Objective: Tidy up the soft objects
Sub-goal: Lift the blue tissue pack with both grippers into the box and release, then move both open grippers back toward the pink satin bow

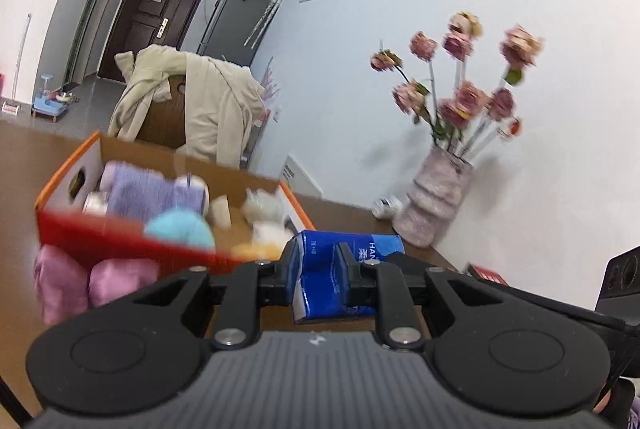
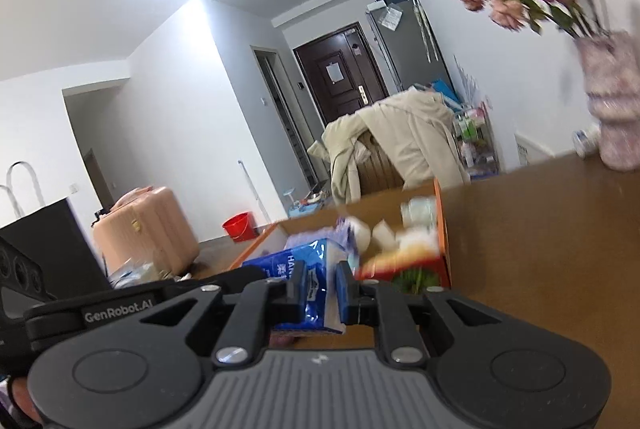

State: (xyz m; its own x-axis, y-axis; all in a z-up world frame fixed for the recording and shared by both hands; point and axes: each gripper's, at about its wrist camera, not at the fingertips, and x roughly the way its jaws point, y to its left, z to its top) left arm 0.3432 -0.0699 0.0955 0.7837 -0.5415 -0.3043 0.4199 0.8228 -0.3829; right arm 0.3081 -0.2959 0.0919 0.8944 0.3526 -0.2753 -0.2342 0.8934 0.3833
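— where's the blue tissue pack (image 1: 344, 269)?
— just beside the orange cardboard box (image 1: 120, 233), pinched at each end: left gripper (image 1: 318, 269) and right gripper (image 2: 324, 289) both clenched on it, its long axis running between them.
— room around it?
— bare brown table (image 2: 540, 237) toward the pink vase (image 1: 434, 201).
— writing?
— "han" on the pack; "genrobot.ai" on a gripper.

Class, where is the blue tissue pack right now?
In both wrist views the blue tissue pack sits pinched between both grippers' fingers, the left gripper and right gripper, just before the orange box.
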